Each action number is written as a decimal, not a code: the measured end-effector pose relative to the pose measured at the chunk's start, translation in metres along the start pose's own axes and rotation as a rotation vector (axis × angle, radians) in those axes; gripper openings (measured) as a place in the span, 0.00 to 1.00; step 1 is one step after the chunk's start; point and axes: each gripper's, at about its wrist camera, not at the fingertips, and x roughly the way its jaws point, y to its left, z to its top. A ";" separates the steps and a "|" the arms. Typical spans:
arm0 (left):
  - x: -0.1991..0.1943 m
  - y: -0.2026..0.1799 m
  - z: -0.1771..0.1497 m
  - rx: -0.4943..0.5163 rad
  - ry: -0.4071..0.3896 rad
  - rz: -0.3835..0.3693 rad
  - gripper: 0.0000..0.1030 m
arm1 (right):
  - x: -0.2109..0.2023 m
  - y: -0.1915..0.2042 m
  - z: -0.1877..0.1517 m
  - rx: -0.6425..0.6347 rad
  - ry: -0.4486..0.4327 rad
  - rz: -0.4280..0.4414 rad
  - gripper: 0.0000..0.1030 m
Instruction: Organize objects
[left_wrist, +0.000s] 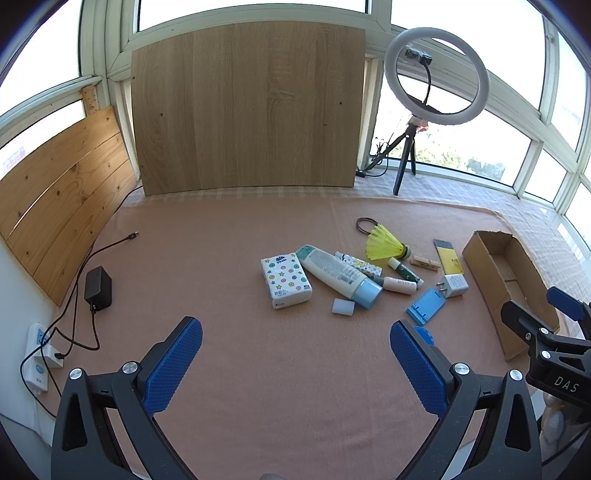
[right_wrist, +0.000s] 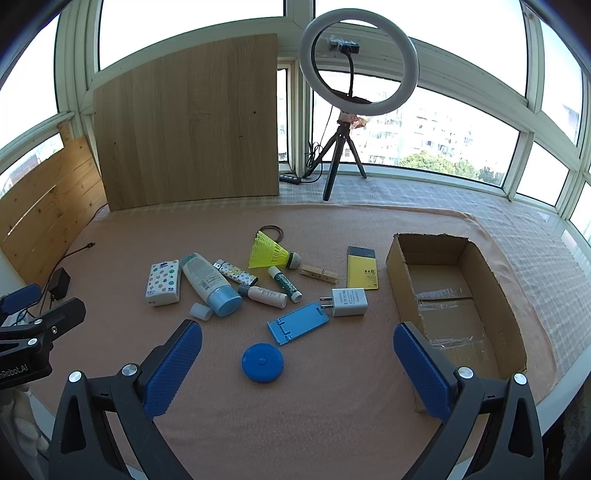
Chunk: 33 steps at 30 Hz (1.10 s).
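**Right wrist view: loose clutter beside an empty box, both tongs wide and empty**

Right wrist cam shows the right gripper (right_wrist: 297, 363) with jaws spread wide, nothing between the pads, tilted down over the pink cloth (right_wrist: 332, 413). Left gripper (left_wrist: 295, 363) is the same: wide, empty, angled down, hovering short of the pile. Neither touches anything.

Clutter sits mid-cloth; the cardboard box (right_wrist: 511, 314) lies open and empty just right of it (likely the destination, judging by the task).

Handling, my read:
- Blue round disc (right_wrist: 262, 362): nearest the right gripper, flat, hard plastic, prob. slippery. Pinch across the rim, edge to edge.
- Blue phone stand (right_wrist: 297, 322): thin, stiff, lies flat, so hard to get under. Grip across the short sides.
- White charger (right_wrist: 349, 301): rigid block, easy. Take the flat faces, avoid the prongs.
- Lotion bottle (right_wrist: 210, 284): heaviest item here, smooth, may roll. Grab mid-body.
- Tissue pack (right_wrist: 163, 282): soft, light, will squash. Gentle squeeze across the width.
- Shuttlecock (right_wrist: 271, 254): v. light, skirt is fragile. Hold by the cork end.
- Clothespin (right_wrist: 318, 274), yellow notepad (right_wrist: 362, 272), small tubes: light, low-lying, need a low approach.

Hair tie (right_wrist: 273, 232) behind the shuttlecock is thin & floppy, and looks the trickiest pick.
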 end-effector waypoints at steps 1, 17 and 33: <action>0.000 0.000 0.000 0.000 0.000 0.000 1.00 | 0.000 0.000 0.000 0.000 0.000 0.000 1.00; -0.002 0.000 -0.002 -0.003 0.002 0.000 1.00 | 0.000 0.000 0.000 -0.004 0.002 0.008 1.00; -0.002 -0.001 0.000 -0.001 0.007 -0.001 1.00 | -0.001 0.000 0.000 -0.002 0.010 0.010 1.00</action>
